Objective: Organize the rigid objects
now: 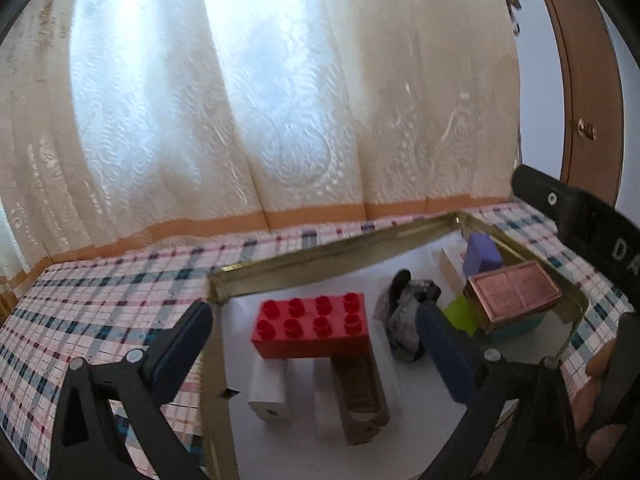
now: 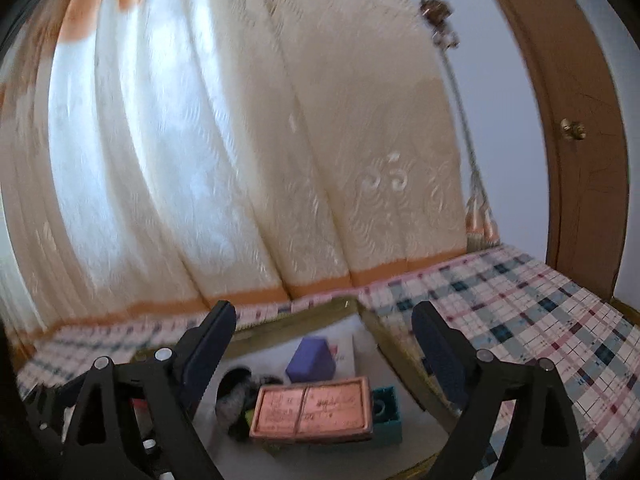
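A gold-rimmed tray (image 1: 280, 266) with a white floor lies on the plaid cloth. In it a red studded brick (image 1: 310, 330) rests on two white blocks (image 1: 269, 390) and a brown wooden block (image 1: 360, 392). Further right are a dark grey lump (image 1: 406, 316), a purple block (image 1: 482, 256), and a pink-topped flat box (image 1: 514, 296) resting on a teal brick (image 2: 386, 414) and a green piece (image 1: 462, 314). My left gripper (image 1: 316, 344) is open above the red brick, empty. My right gripper (image 2: 324, 344) is open above the pink-topped box (image 2: 314, 410) and the purple block (image 2: 311, 360), empty.
The plaid tablecloth (image 1: 100, 300) spreads left of and behind the tray, and to the right (image 2: 540, 320). A cream curtain (image 1: 260, 100) hangs close behind. A wooden door (image 2: 576, 140) with a knob stands at the right. The right gripper's body (image 1: 580, 220) shows at the left view's right edge.
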`<action>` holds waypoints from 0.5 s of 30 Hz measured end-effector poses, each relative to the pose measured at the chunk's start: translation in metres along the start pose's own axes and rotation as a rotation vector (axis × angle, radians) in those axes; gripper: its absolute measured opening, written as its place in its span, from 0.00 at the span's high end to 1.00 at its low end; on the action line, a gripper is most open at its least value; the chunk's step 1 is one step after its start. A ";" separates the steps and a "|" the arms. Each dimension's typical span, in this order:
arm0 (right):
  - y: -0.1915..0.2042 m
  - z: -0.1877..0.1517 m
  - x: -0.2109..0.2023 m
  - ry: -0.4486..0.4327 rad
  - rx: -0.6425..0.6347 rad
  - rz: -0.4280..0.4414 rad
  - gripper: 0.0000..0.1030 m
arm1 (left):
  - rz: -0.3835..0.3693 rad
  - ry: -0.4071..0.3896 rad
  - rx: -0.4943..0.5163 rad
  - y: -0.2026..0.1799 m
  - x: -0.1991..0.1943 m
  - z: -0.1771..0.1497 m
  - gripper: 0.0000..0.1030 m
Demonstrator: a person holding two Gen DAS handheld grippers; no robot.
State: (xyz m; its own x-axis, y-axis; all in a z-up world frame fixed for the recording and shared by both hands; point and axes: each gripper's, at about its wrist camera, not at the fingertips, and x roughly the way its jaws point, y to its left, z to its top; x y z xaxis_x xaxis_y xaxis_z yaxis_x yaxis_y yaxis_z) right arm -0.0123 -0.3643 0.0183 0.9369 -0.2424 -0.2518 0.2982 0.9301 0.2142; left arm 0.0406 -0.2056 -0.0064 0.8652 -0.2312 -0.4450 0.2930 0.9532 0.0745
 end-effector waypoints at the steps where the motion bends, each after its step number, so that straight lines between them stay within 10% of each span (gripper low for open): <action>1: -0.001 -0.001 -0.003 -0.030 -0.001 -0.016 0.11 | 0.007 -0.020 -0.008 0.002 -0.003 0.000 0.00; 15: 0.016 -0.005 -0.022 -0.113 -0.104 -0.123 0.09 | 0.034 -0.147 -0.104 0.027 -0.023 -0.005 0.00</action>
State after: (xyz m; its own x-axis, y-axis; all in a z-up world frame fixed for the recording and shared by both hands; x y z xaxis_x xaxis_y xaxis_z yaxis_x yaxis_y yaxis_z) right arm -0.0295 -0.3420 0.0223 0.9107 -0.3802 -0.1616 0.3971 0.9135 0.0884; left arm 0.0266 -0.1733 0.0019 0.9263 -0.2174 -0.3078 0.2258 0.9741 -0.0087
